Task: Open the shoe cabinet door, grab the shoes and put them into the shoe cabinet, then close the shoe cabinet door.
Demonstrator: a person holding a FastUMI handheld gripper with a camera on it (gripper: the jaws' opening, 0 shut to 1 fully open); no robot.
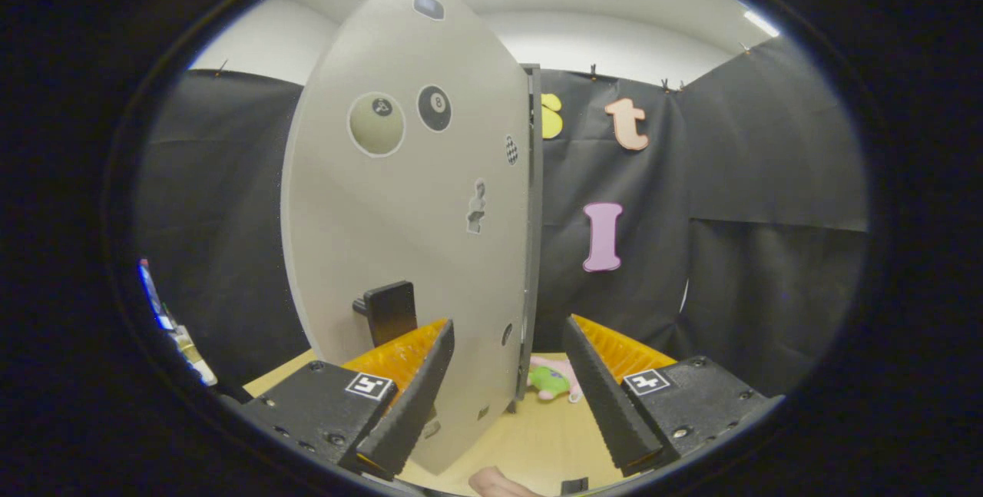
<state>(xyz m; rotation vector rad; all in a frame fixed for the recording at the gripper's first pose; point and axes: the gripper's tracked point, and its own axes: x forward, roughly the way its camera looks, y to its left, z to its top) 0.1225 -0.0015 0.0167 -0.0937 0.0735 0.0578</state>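
The grey shoe cabinet door (407, 228), dotted with stickers, stands close ahead of me, seen at an angle with its free edge (531, 236) pointing between my fingers. A dark handle (390, 311) juts from the door just above my left finger. My gripper (508, 351) is open with nothing between its fingers; the door's edge falls in the gap beyond them. A pink and green shoe (554, 380) lies on the wooden table (530, 435) just past the door's lower corner, near my right finger.
Black cloth walls close the booth behind and to both sides. A fingertip of a hand (499, 482) shows at the near table edge below my fingers. Some small objects (173, 328) sit at the far left.
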